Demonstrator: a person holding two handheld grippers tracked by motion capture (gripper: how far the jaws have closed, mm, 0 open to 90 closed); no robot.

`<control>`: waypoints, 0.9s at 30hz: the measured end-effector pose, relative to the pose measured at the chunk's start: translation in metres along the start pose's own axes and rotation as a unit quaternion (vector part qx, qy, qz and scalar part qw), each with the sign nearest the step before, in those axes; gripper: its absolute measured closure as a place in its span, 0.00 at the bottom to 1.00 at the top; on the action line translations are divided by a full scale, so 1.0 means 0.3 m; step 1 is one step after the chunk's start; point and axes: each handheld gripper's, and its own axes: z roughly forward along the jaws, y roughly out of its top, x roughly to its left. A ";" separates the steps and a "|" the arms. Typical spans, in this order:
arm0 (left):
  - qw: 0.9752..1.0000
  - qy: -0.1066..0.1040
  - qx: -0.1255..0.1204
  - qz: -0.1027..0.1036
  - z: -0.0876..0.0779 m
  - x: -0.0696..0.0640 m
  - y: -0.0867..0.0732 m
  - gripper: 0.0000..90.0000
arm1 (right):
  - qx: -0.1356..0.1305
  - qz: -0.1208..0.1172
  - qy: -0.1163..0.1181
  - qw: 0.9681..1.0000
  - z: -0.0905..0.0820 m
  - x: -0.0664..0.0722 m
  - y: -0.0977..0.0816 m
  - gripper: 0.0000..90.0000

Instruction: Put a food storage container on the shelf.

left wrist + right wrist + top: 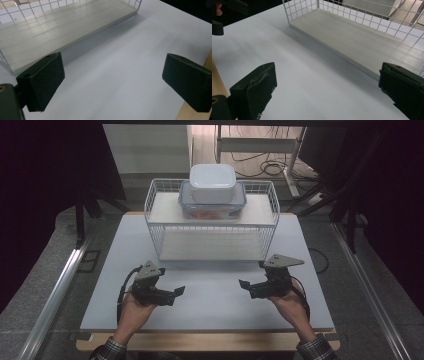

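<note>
We see left tongs (176, 292) and right tongs (248, 286) low over white table (215, 305), both spread wide, empty. Wire rack (155, 227) just beyond them; clear container (212, 209) on its upper shelf, white box (212, 181) stacked on top.

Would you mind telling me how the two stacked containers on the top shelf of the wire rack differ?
The white container sits on top; the clear container lies beneath it, on the rack's upper shelf. The white container is opaque and narrower; the clear container is see-through, wider, with a blue-rimmed lid and reddish contents. Both are rounded rectangles, centred on the shelf.
</note>
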 end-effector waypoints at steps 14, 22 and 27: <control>1.000 0.010 0.004 -0.002 -0.025 -0.006 -0.050 0.05 | 0.009 0.004 -0.012 1.000 -0.018 -0.005 -0.051 0.02; 1.000 0.013 0.005 -0.005 -0.041 -0.006 -0.072 0.05 | 0.014 0.009 -0.017 1.000 -0.031 -0.014 -0.077 0.02; 1.000 0.015 0.005 -0.011 -0.054 -0.002 -0.089 0.05 | 0.016 0.010 -0.018 1.000 -0.041 -0.016 -0.094 0.02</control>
